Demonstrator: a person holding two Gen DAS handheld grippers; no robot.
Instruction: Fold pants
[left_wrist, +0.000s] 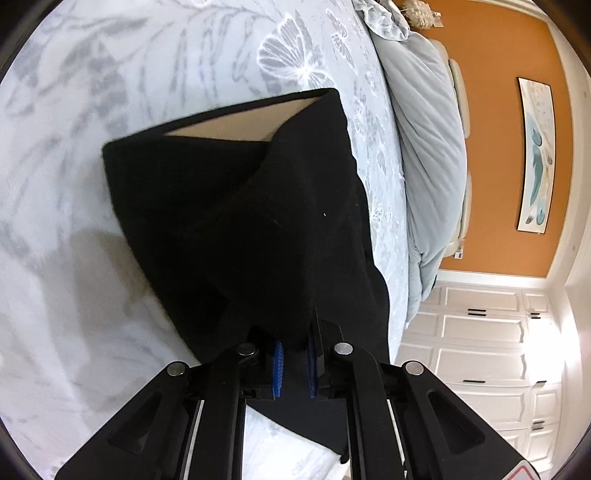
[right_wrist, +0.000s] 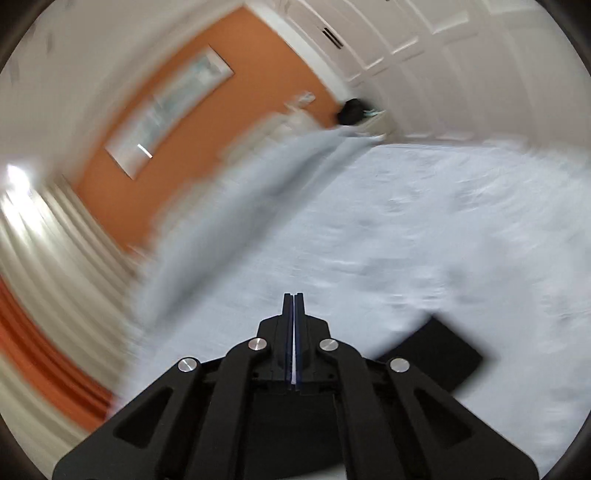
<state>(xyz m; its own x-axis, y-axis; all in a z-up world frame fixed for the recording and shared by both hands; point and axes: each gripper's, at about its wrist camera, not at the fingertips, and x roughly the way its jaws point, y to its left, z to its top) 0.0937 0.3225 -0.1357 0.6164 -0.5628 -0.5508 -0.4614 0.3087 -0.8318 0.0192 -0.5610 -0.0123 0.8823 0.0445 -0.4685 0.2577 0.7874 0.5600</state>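
While the black pants (left_wrist: 251, 229) lie partly folded on the bed (left_wrist: 110, 92), the left hand-held gripper (left_wrist: 295, 360) pinches their near edge. To the right, the right hand-held gripper (right_wrist: 294, 314) is closed on nothing. Next move, likely: carry the pinched edge over for another fold.

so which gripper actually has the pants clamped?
The left gripper: black pants are pinched between its blue pads. The right gripper is shut on nothing.

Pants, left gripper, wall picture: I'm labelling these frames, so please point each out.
pants (left_wrist: 236, 221): left wrist view, middle of the black fabric.
left gripper (left_wrist: 295, 350): left wrist view, midway between its fingertips.
wall picture (left_wrist: 537, 155): left wrist view, canvas centre.
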